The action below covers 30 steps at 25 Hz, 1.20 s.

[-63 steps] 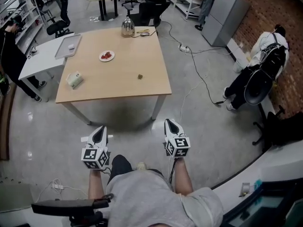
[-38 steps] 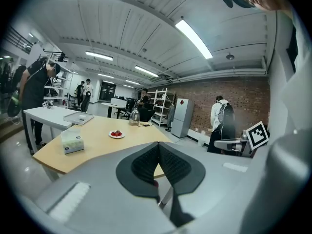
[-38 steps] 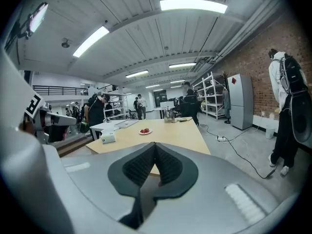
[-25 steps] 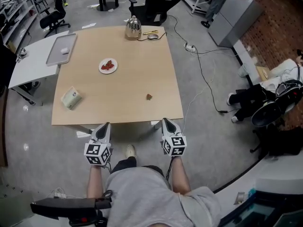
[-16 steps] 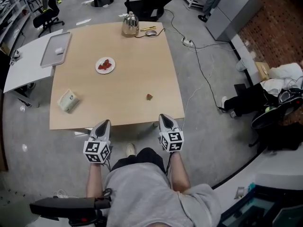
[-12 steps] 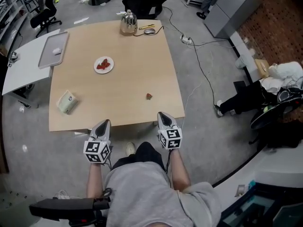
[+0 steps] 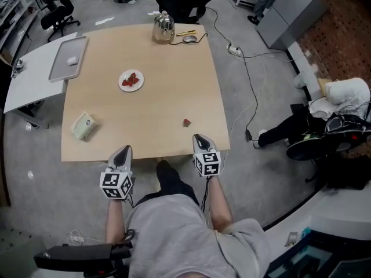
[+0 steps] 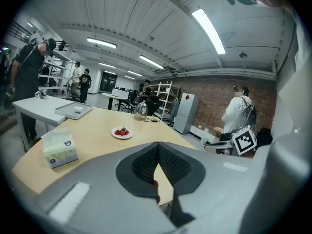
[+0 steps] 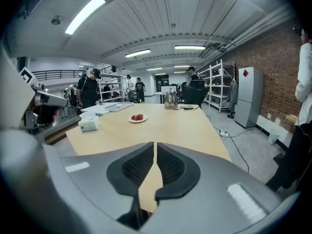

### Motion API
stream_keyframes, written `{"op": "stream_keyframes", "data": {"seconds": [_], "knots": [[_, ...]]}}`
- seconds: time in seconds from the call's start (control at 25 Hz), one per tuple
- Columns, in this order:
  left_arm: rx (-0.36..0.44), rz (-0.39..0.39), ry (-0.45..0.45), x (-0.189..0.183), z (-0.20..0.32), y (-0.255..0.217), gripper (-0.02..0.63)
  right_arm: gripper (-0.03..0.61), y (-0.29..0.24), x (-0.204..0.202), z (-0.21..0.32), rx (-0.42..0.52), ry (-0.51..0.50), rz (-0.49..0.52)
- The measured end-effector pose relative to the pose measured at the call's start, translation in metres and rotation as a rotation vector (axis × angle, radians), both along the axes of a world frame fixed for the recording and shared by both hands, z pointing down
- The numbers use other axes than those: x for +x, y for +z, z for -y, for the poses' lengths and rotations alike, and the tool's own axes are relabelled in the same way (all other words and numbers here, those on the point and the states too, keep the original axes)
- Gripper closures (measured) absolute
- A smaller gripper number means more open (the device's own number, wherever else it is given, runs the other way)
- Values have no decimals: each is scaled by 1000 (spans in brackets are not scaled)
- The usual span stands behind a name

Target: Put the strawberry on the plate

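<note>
On the wooden table, a single red strawberry lies near the front right corner. Farther back on the left, a white plate holds several strawberries; it also shows small in the left gripper view and the right gripper view. My left gripper hovers at the table's near edge, its tips together and nothing between them. My right gripper reaches over the near edge just short of the loose strawberry. Its jaws have just been opening to a narrow slit with nothing between them.
A tissue pack lies at the table's front left. A metal kettle and small items stand at the far edge. A white side table with a grey tray adjoins on the left. Cables run over the floor on the right, near a seated person.
The person has walked up to the table. Both grippers went from over the floor to the table's near edge, the right one now over the tabletop near the loose strawberry.
</note>
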State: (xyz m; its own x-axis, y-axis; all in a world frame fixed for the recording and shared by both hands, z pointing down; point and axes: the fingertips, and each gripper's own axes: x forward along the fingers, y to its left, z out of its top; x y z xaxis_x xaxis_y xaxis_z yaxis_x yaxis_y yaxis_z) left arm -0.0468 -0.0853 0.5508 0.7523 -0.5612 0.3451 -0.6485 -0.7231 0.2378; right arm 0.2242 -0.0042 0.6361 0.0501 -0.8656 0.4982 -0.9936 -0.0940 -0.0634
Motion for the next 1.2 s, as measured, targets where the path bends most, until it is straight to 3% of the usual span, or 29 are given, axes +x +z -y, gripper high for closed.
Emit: {"op": "stream_keyframes", "data": {"seconds": [0.64, 1.2], "knots": [[-38, 58, -39, 18, 55, 18, 594, 476, 68, 20, 63, -151, -74, -1], [-78, 112, -49, 28, 80, 37, 594, 405, 119, 35, 84, -285, -97, 9]]}}
